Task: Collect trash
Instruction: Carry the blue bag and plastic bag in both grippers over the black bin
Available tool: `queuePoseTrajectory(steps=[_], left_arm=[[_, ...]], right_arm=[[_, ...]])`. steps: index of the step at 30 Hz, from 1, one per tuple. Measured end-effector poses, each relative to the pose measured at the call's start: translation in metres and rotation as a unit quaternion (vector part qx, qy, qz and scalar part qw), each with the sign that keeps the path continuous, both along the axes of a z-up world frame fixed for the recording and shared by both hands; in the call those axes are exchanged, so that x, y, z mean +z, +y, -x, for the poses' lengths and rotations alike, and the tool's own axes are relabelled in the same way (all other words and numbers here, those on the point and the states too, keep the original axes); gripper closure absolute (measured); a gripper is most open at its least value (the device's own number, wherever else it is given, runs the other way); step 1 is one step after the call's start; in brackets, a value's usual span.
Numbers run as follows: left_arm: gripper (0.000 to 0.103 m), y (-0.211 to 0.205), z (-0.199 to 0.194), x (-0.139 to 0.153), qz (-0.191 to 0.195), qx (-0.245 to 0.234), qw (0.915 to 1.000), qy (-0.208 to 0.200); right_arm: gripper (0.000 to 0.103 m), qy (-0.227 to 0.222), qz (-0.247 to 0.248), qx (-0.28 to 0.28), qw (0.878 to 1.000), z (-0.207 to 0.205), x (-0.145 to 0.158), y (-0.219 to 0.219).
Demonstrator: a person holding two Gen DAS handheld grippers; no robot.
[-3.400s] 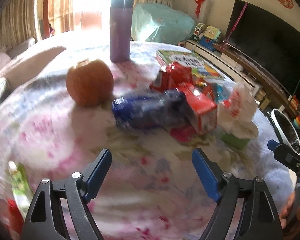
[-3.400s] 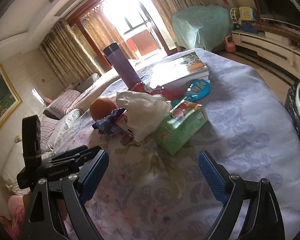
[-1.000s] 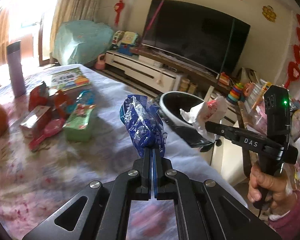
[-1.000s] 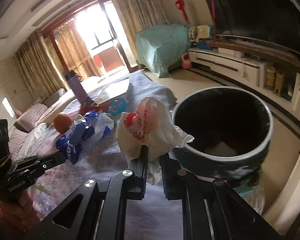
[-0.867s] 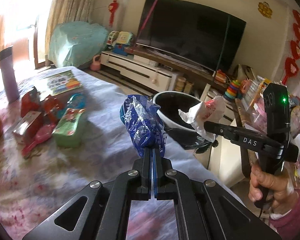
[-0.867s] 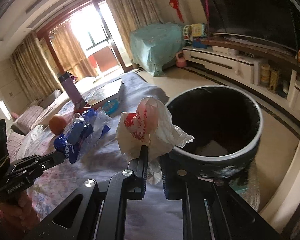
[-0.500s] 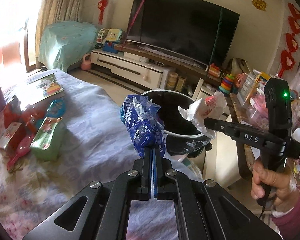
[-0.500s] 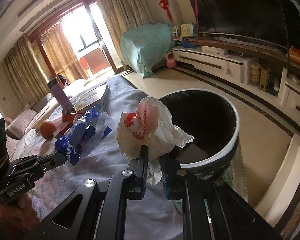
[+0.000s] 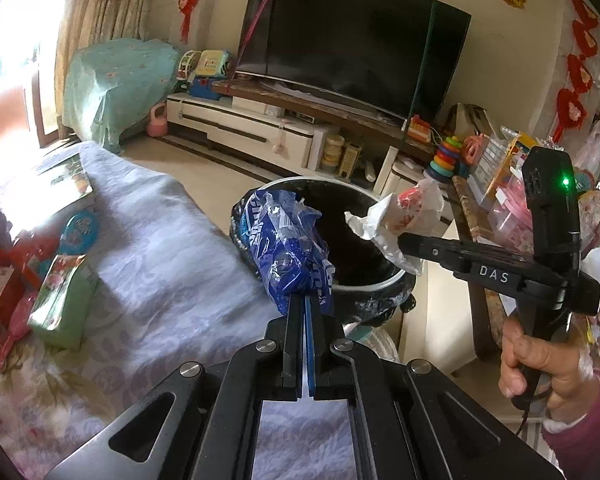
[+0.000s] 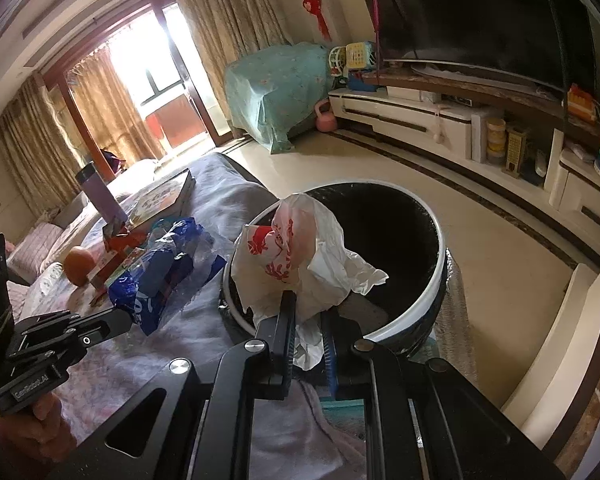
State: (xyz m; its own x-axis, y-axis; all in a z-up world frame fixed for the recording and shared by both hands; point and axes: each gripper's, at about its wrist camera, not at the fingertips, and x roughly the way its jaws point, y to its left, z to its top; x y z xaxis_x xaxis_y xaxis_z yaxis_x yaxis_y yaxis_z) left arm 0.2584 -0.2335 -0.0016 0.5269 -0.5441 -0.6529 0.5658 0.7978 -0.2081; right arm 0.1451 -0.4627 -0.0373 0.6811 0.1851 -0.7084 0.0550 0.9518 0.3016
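Note:
My left gripper (image 9: 306,304) is shut on a crumpled blue plastic wrapper (image 9: 286,248), held up at the near rim of a black trash bin with a white rim (image 9: 384,280). My right gripper (image 10: 306,312) is shut on a white plastic bag with red print (image 10: 296,256), held over the bin's near rim (image 10: 404,320). In the left wrist view the right gripper (image 9: 404,246) holds the bag (image 9: 400,216) over the bin's right side. In the right wrist view the left gripper (image 10: 128,322) holds the wrapper (image 10: 160,276) left of the bin.
The table with a floral cloth (image 9: 160,264) holds a green packet (image 9: 64,300), red packets (image 9: 4,280), a book (image 10: 160,196), an orange (image 10: 78,266) and a purple bottle (image 10: 100,196). A TV (image 9: 352,44) and low cabinet (image 9: 244,128) stand behind the bin.
Both grippers picked trash off the table and swung right with it. Over the last second they have come closer to the bin, which now sits right behind both pieces.

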Motion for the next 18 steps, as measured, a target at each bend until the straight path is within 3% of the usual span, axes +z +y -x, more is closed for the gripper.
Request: queuePoseTrajectory(steps=[18], left_arm=[[0.103,-0.039,-0.027,-0.003,-0.015,-0.018,0.9997,0.011]], right_arm=[[0.091,0.028,0.005,0.000,1.000,-0.025,-0.007,-0.020]])
